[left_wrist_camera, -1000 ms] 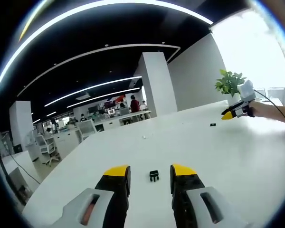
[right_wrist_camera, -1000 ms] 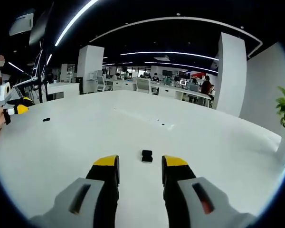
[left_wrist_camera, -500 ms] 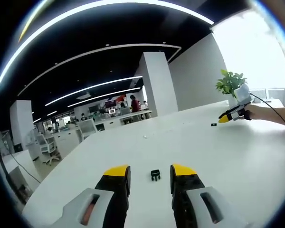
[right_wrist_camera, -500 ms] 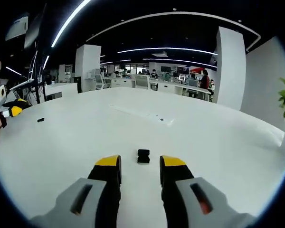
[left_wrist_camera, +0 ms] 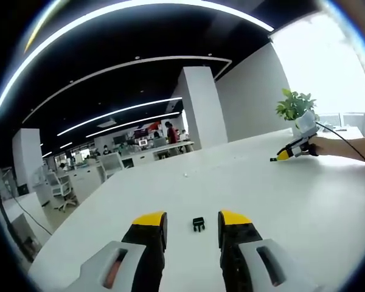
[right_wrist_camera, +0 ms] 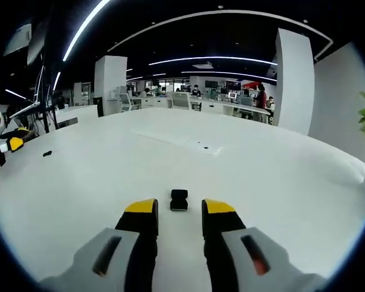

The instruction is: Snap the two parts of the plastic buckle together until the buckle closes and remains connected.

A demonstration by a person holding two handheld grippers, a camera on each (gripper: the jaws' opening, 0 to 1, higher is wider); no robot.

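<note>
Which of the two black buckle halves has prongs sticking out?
The small black pronged buckle half, lying on the white table between the left tool jaws. The black boxy buckle half before the right tool is a plain closed block.

White table (left_wrist_camera: pixel 304 201); two black buckle parts (left_wrist_camera: pixel 198 224) (right_wrist_camera: pixel 179 199) on it, well apart.

I see two small black plastic buckle halves, unjoined, well apart on the white tabletop. The pronged black buckle piece (left_wrist_camera: pixel 198 224) lies flat low centre in the left gripper view, prongs toward the bottom; in the right gripper view it's a speck at far left (right_wrist_camera: pixel 47 153). The blocky black socket piece (right_wrist_camera: pixel 179 199) lies flat low centre in the right gripper view, and mid right (left_wrist_camera: pixel 272 159) in the left.
</note>
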